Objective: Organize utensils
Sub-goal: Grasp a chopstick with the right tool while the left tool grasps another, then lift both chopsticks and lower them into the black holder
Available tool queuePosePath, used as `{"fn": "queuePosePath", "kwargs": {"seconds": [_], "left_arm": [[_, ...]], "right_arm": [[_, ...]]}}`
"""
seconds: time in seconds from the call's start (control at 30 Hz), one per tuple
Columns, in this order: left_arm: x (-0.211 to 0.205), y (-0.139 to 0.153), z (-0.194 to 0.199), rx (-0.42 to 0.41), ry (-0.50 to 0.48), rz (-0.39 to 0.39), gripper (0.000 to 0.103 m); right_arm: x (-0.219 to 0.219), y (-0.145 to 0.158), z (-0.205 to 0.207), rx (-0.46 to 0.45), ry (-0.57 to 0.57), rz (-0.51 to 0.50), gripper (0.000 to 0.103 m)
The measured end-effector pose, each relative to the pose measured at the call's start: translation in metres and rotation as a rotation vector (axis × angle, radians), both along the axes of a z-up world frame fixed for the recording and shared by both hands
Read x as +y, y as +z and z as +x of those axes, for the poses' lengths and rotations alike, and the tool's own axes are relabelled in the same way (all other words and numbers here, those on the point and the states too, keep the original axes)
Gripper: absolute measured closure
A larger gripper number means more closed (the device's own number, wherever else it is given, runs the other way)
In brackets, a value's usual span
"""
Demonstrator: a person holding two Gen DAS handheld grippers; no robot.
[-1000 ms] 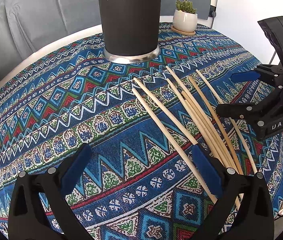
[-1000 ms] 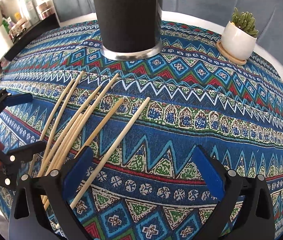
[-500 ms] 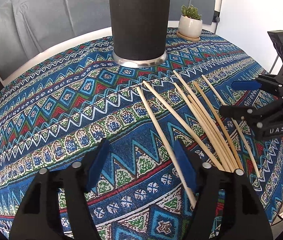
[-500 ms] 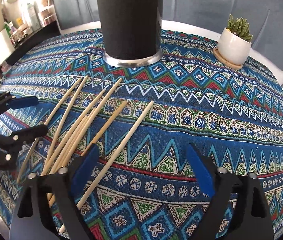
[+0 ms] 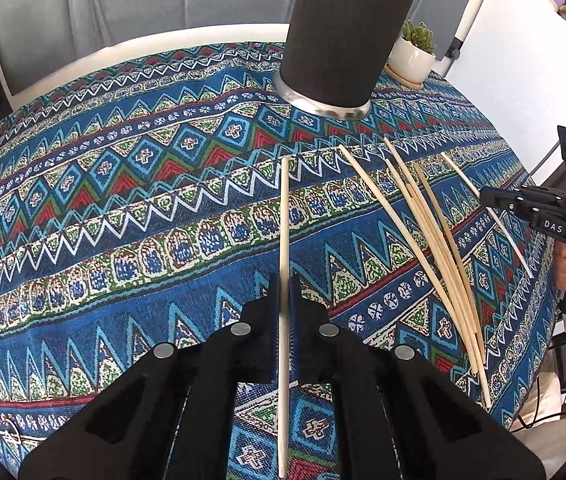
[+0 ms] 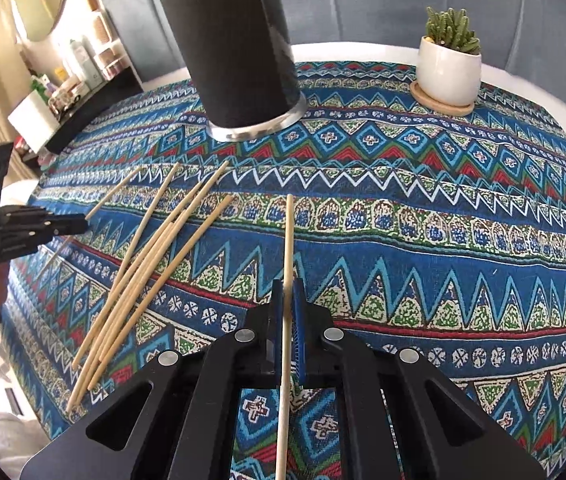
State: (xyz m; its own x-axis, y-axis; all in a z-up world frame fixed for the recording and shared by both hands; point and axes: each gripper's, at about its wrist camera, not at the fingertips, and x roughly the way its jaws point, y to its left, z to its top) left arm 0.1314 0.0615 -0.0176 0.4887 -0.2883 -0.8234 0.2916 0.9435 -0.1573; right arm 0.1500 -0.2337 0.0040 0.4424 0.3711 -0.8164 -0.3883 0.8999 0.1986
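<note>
two sticks pinched, holder ahead

item: left tongs [image 5: 284,292], pressed together on one chopstick [image 5: 283,216]. right tongs [image 6: 289,294], likewise pinching a second chopstick [image 6: 289,236].
location: both sticks point to 12 o'clock over the patterned desk [image 5: 123,208]; black holder [image 6: 235,52] at 11 o'clock in the right view; loose sticks [image 6: 151,252] lie at 9 o'clock.
handling note: grip sits low on each shaft; probably tip upright, lift above the rim, lower straight in.

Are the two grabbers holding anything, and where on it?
Yes. The left gripper and the right gripper each pinch one wooden chopstick partway along its length.
</note>
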Motion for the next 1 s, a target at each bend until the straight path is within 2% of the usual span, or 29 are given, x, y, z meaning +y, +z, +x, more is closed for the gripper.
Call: {"fn": "queuePosePath", "kwargs": {"seconds": [0.1,0.3,0.4,0.6,0.8,1.0], "left_arm": [[0.006,0.016,-0.003,-0.071,0.039,0.029,0.098],[0.025,0.062,0.003,-0.194,0.097,0.019,0.098],[0.034,0.086,0.007,-0.245,0.117,0.011,0.098],[0.049,0.135,0.012,-0.354,0.135,0.001,0.098],[0.06,0.174,0.019,-0.477,0.158,-0.029,0.098],[0.061,0.193,0.038,-0.542,0.155,-0.084,0.098]], "right_arm": [[-0.013,0.013,-0.001,-0.036,-0.022,0.027,0.098],[-0.026,0.054,-0.002,-0.134,-0.021,0.053,0.098],[-0.028,0.073,0.003,-0.195,-0.007,0.015,0.099],[-0.038,0.112,0.021,-0.273,-0.027,0.004,0.098],[-0.039,0.153,0.041,-0.376,-0.032,0.062,0.098],[-0.026,0.182,0.067,-0.455,-0.037,0.158,0.098]]}}
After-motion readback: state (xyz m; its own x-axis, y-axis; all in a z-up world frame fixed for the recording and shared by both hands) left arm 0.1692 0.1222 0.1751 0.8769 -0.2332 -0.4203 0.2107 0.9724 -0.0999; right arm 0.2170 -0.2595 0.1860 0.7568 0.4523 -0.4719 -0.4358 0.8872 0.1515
